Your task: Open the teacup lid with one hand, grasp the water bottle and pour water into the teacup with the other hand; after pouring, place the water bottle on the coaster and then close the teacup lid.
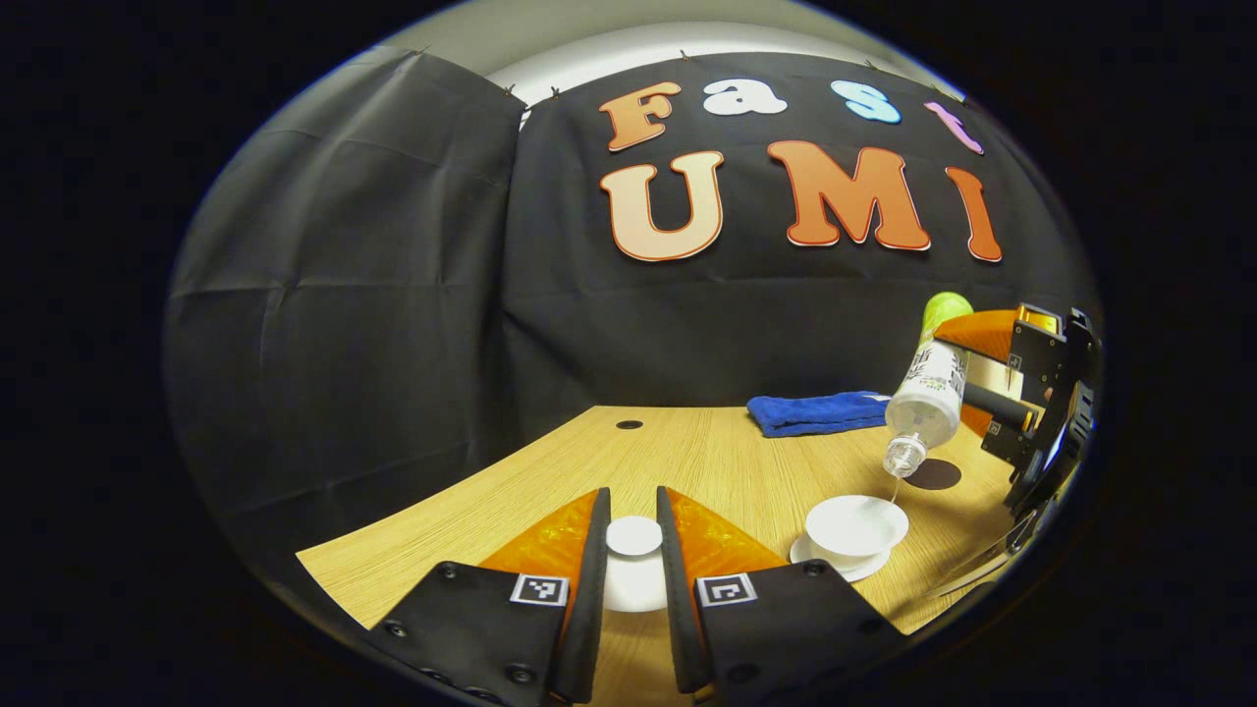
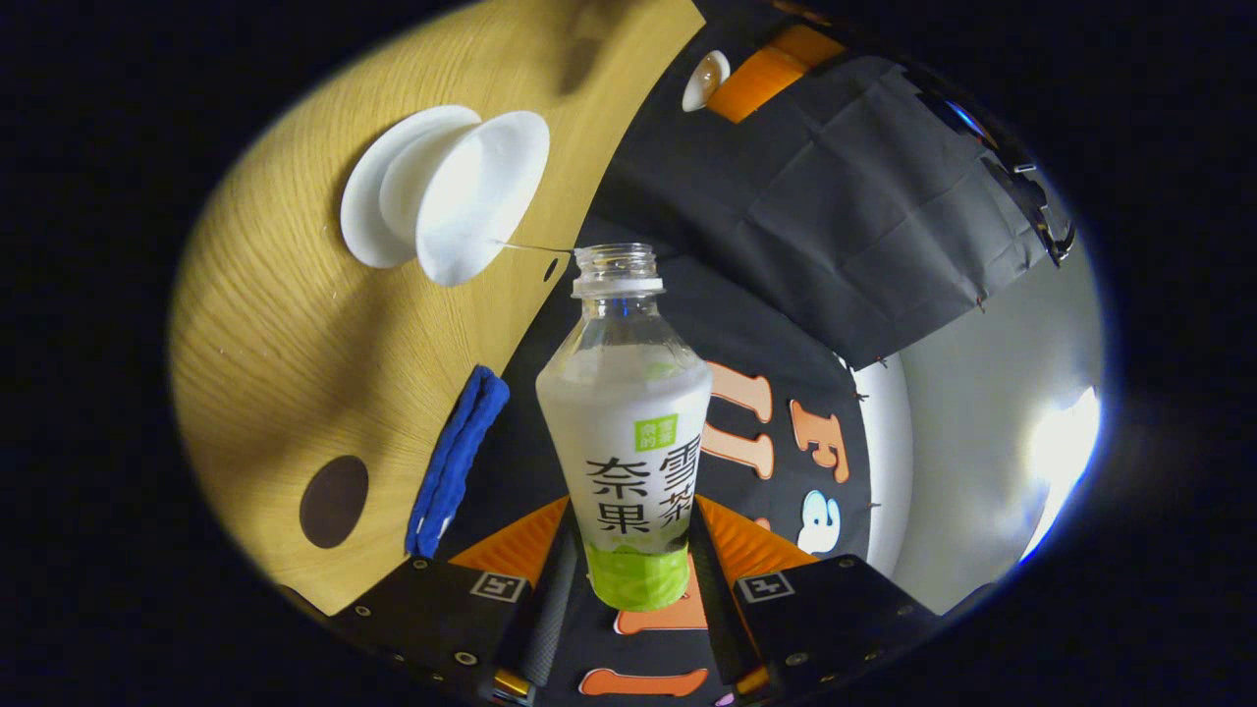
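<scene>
The cup (image 1: 855,526) stands uncovered on its saucer (image 1: 842,562) at about four o'clock in the left gripper view, on the table (image 1: 707,457). A thin stream runs from the tipped bottle (image 1: 927,398) into it, so pouring is under way. The right gripper (image 2: 628,565) clamps the bottle low on its body, neck pointing at the cup. The left gripper (image 1: 633,560) holds the lid (image 1: 633,537) by its knob between both fingers, just above the table at six o'clock. Lid off and bottle grasped look done. Left to do: finish pouring, set the bottle on the coaster (image 1: 933,474), beside the cup at three o'clock, then cover the cup. I count one cup, one saucer, one lid, one bottle, one coaster, one blue cloth (image 1: 820,411).
</scene>
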Tool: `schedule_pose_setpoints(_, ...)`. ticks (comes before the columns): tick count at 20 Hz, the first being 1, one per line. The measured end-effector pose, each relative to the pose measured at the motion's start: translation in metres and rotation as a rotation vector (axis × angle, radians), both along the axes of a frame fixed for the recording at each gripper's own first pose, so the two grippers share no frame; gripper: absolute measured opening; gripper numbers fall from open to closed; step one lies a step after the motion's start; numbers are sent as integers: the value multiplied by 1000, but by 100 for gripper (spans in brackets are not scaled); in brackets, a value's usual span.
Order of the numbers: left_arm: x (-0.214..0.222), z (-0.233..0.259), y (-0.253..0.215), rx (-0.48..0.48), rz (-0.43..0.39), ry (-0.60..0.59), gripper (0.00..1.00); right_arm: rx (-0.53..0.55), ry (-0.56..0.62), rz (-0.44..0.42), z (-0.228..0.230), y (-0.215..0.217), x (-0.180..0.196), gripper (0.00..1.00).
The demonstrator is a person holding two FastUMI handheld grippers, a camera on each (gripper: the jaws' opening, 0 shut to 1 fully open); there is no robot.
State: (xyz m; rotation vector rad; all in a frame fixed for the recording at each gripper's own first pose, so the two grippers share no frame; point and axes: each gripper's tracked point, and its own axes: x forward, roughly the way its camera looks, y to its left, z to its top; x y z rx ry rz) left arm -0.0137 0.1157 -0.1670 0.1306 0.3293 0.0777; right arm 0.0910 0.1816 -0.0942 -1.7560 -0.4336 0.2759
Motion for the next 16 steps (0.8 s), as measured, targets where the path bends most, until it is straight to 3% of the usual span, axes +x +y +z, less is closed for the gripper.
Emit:
schedule_pose_setpoints(6, -4, -2, -3, -21, -4, 8, 33, 128, 122, -20, -32, 9, -9, 63)
schedule_pose_setpoints(12, -5, 5, -14, -32, -22, -4, 34, 383, 328, -108, -45, 4, -14, 64)
schedule_pose_setpoints(16, -4, 11, -18, -30, -35, -19, 34, 619, 428, -149, -35, -4, -12, 64)
